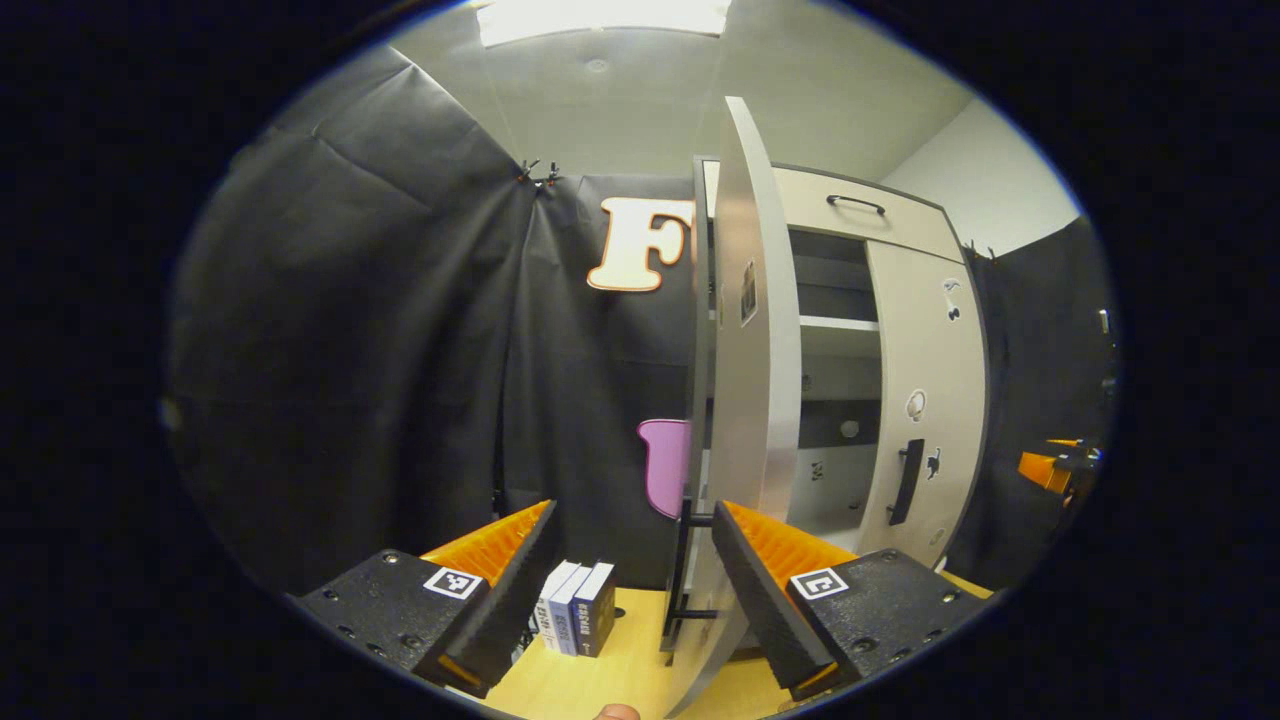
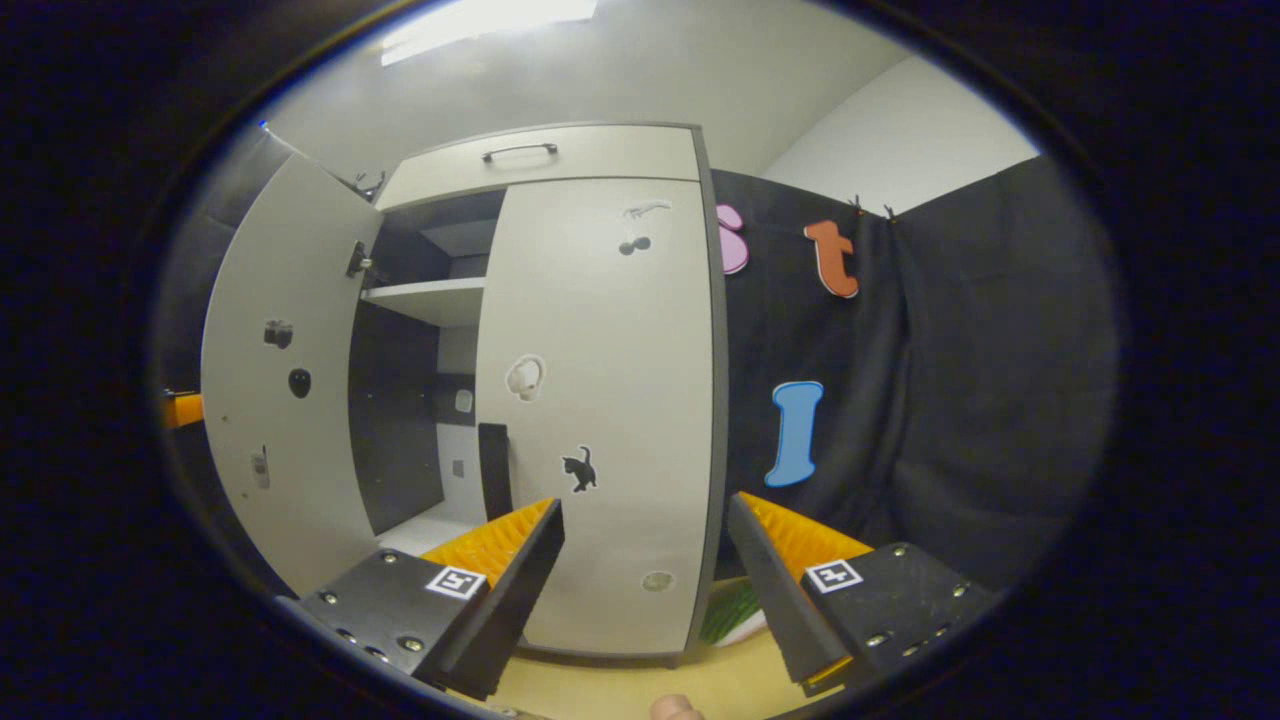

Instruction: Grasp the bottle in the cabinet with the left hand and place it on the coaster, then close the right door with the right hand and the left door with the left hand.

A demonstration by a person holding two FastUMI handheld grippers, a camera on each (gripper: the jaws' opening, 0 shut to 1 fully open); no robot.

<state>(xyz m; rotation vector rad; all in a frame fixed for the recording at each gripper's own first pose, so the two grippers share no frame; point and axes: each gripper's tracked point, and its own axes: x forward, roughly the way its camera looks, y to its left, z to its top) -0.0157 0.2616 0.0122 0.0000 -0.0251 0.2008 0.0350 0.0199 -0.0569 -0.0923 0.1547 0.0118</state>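
Left gripper (image 1: 632,575): the jaws stand wide open and hold nothing; the inner faces of the fingers are ribbed, the outer bodies are flat blocks with screws and a small square marker.
Left door (image 1: 748,400): it stands half open, seen almost edge-on just in front of the left gripper; a tall flat panel with a smooth pale face, its long axis upright, its free edge pointing toward the camera. Its dark bar handle (image 1: 683,575) sits low, between the fingers.
Right gripper (image 2: 645,570): the jaws are wide open and empty, with the same ribbed inner faces.
Right door (image 2: 600,400): closed flat against the cabinet (image 2: 540,150), straight ahead of the right gripper; smooth pale panel with small stickers, long axis upright.
Cabinet inside: dark back wall, one pale shelf (image 2: 425,295) high up, open room between the two doors.
Bottle and coaster: I cannot tell where they are.
Books (image 1: 575,620): three small upright boxes-like books on the wooden table (image 1: 620,670), left of the left door.
Table edge: free light wood surface in front of the cabinet.
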